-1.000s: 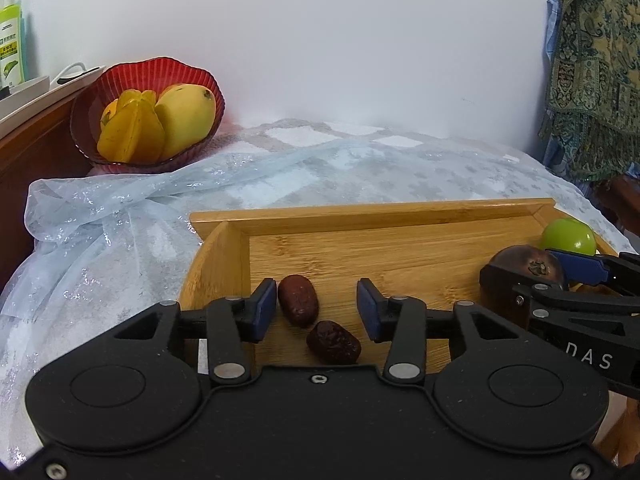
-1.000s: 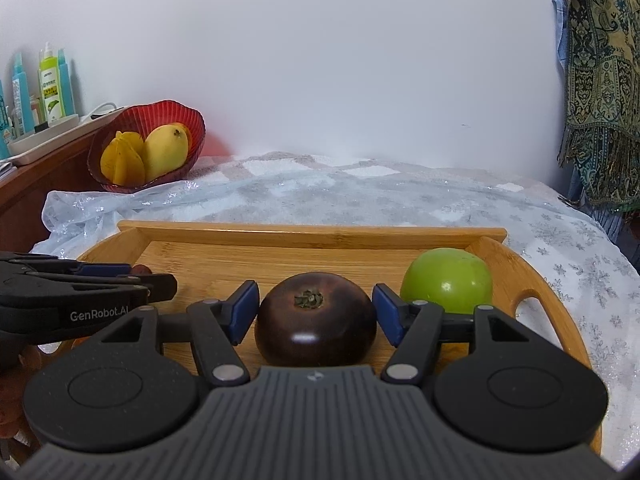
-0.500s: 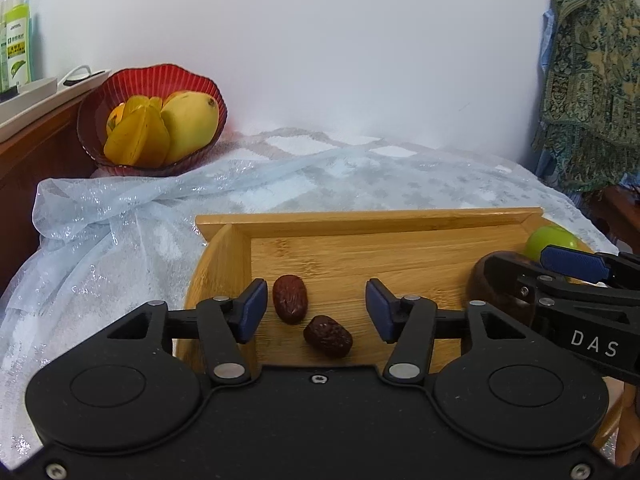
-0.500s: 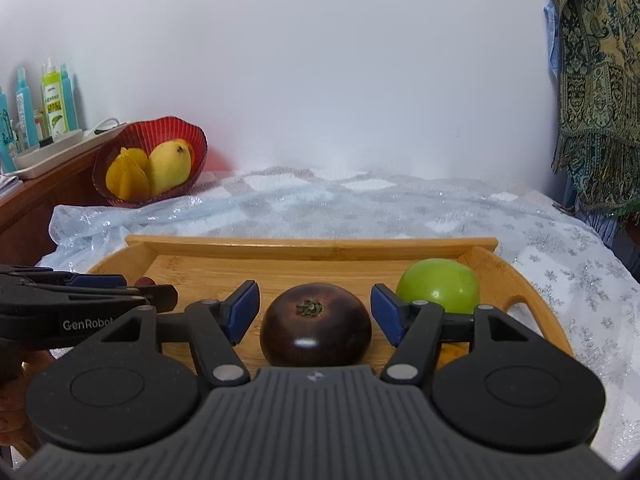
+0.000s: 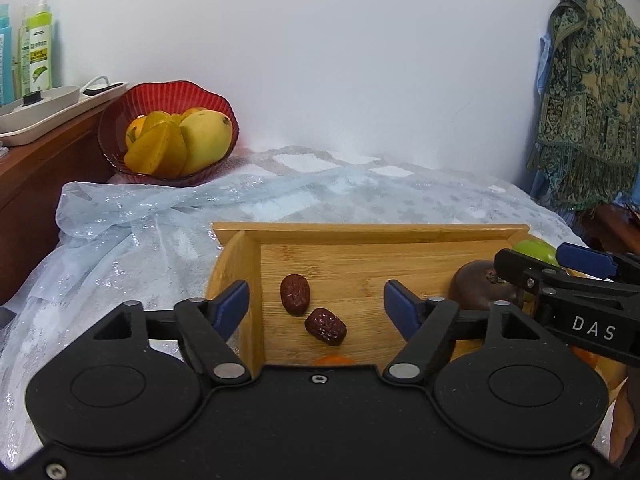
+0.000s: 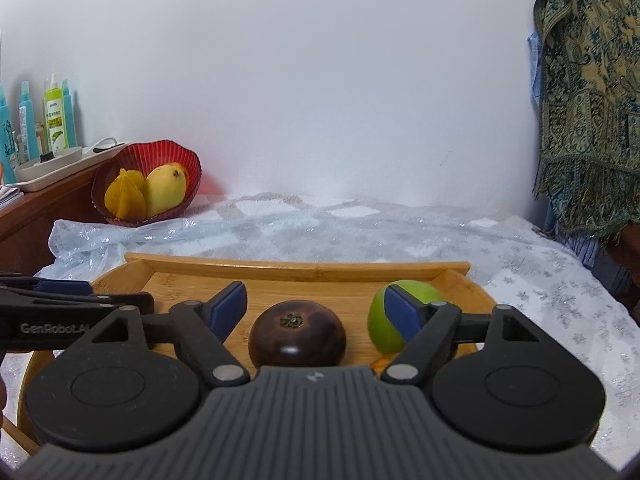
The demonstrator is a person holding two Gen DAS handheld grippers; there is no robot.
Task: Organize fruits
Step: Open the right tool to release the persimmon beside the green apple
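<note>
A wooden tray (image 5: 360,236) (image 6: 296,270) lies on the bed. Two dark red dates (image 5: 295,289) (image 5: 325,326) lie at its left end, in front of my left gripper (image 5: 316,306), which is open and empty above them. A dark purple round fruit (image 6: 297,334) (image 5: 476,288) sits between the open fingers of my right gripper (image 6: 316,306), untouched. A green fruit (image 6: 386,324) (image 5: 536,251) sits behind the right finger. A red bowl (image 5: 164,100) (image 6: 160,160) at the back left holds a mango and starfruit.
A glittery pale blue cloth (image 5: 120,224) covers the bed. A wooden side table (image 5: 36,160) with a white tray and bottles stands at the left. A patterned scarf (image 6: 588,100) hangs at the right. Something orange (image 5: 332,360) shows at the tray's near edge.
Both grippers have pulled back and risen a little from the tray. Both have opened wider. The fruits have not moved.
</note>
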